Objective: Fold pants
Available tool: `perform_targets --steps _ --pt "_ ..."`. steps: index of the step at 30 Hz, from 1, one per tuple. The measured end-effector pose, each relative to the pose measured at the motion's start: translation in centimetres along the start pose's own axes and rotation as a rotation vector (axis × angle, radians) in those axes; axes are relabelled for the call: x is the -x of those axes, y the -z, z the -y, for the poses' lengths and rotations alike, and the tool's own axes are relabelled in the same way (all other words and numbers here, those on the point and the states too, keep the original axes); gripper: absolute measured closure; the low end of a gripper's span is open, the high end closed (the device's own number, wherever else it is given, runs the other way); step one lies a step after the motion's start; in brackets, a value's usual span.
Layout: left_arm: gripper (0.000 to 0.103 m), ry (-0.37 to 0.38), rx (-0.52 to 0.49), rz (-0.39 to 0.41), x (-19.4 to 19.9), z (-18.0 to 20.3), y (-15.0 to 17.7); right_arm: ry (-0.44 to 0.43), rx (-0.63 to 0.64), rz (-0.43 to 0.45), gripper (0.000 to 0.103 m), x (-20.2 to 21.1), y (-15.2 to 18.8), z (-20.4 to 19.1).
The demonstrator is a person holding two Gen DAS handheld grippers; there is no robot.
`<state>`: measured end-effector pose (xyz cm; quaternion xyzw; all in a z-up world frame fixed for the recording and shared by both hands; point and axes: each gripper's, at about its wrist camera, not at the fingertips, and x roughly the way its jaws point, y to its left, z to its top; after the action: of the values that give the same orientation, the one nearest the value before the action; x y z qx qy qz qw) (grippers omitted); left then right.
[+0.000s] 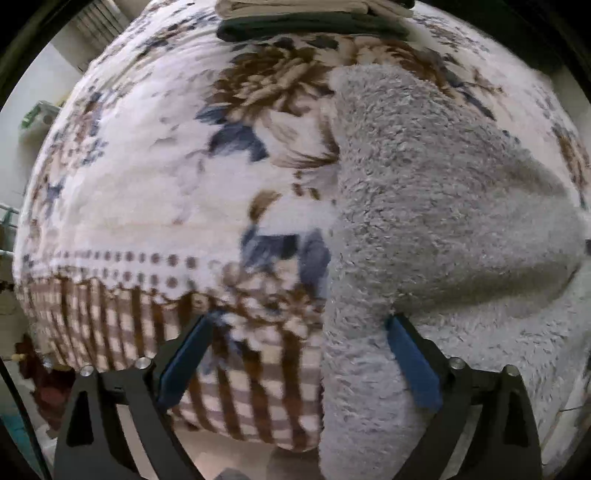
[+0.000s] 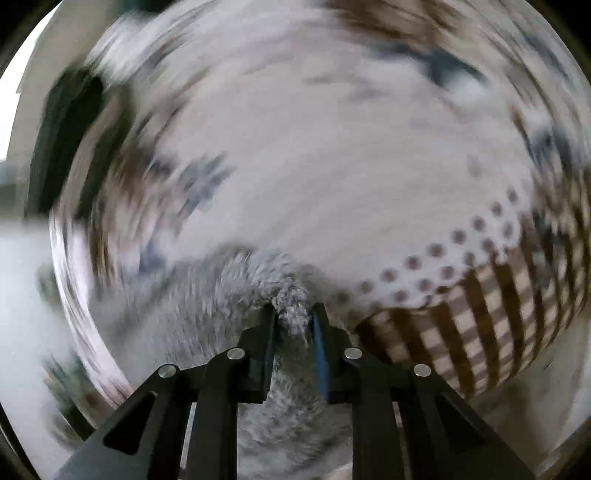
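the right wrist view is smeared with blur, so the bed's far side is hard to read there. the left claw (image 1: 301, 363) stands wide open, gripping nothing, over the left edge of the pants (image 1: 436, 206). these are fluffy grey fleece, lying on the flowered blanket (image 1: 147, 177) and hanging over the bed's near edge. folded clothes (image 1: 314, 22) sit at the far edge, cut off. the right claw (image 2: 293, 323) is clamped on a bunch of pants.
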<state>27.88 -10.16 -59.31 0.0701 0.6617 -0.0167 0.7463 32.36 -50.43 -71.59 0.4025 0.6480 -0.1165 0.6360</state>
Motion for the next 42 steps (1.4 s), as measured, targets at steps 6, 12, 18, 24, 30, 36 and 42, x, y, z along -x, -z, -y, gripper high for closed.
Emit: perform_targets --steps 6,12,18,24,30,36,42 --pt "0.006 0.133 0.087 0.031 3.6 -1.5 -2.3 -0.08 0.026 -0.034 0.02 1.7 1.7 0.4" --pt "0.006 0.252 0.137 0.033 1.5 -2.4 -10.1 -0.181 -0.185 -0.076 0.02 2.2 8.5 5.8" --pt "0.032 0.353 0.144 -0.107 -6.2 -0.5 -14.5 -0.337 -0.295 -0.154 0.059 -3.7 11.7 7.2" --pt "0.059 0.378 0.235 -0.141 -8.8 -1.4 -15.5 -0.176 -0.261 -0.126 0.083 -4.6 12.0 7.4" --pt "0.05 0.263 0.092 -0.027 -1.4 0.0 -15.8 -0.213 -0.218 -0.154 0.03 -2.4 12.0 6.7" --pt "0.026 0.327 -0.252 0.073 5.9 9.1 -15.2 -0.349 -0.233 -0.056 0.03 0.4 12.5 5.8" --pt "0.026 0.324 -0.644 -0.04 1.1 23.4 -13.3 -0.334 -0.27 -0.09 0.059 -4.3 11.4 6.0"
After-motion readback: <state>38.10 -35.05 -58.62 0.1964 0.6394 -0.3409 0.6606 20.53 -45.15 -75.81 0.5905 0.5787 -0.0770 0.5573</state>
